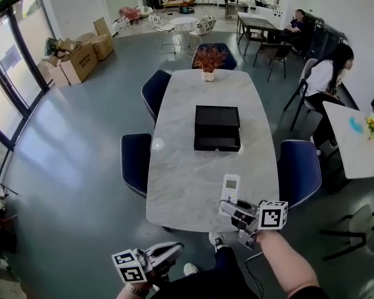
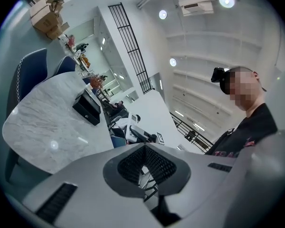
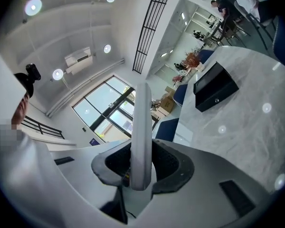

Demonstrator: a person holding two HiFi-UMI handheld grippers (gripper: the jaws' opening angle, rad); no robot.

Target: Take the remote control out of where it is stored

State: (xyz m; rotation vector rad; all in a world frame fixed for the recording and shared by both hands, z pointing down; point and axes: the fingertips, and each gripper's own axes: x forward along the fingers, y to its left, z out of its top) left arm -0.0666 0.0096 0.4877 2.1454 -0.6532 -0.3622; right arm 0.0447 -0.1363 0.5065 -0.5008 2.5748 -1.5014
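While head view has the slim white remote control (image 1: 230, 189) pointing lengthwise at the table's (image 1: 187, 179) far edge, my right gripper's (image 1: 232, 207) view shows it clamped edge-on; left gripper (image 1: 176, 250) pinched together, empty.

Grey left gripper (image 1: 174, 250) and right gripper (image 1: 229, 208), black-and-white marker cubes (image 1: 272, 215), black mesh pads (image 2: 128, 163), black T-shirt (image 2: 249, 127), white sneakers (image 1: 217, 240)

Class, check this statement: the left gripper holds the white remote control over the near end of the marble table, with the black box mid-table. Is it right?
No: the right gripper holds the white remote control, gripped between its jaws in the right gripper view; the left gripper is empty. The rest stands: near end of the marble table, black box mid-table.
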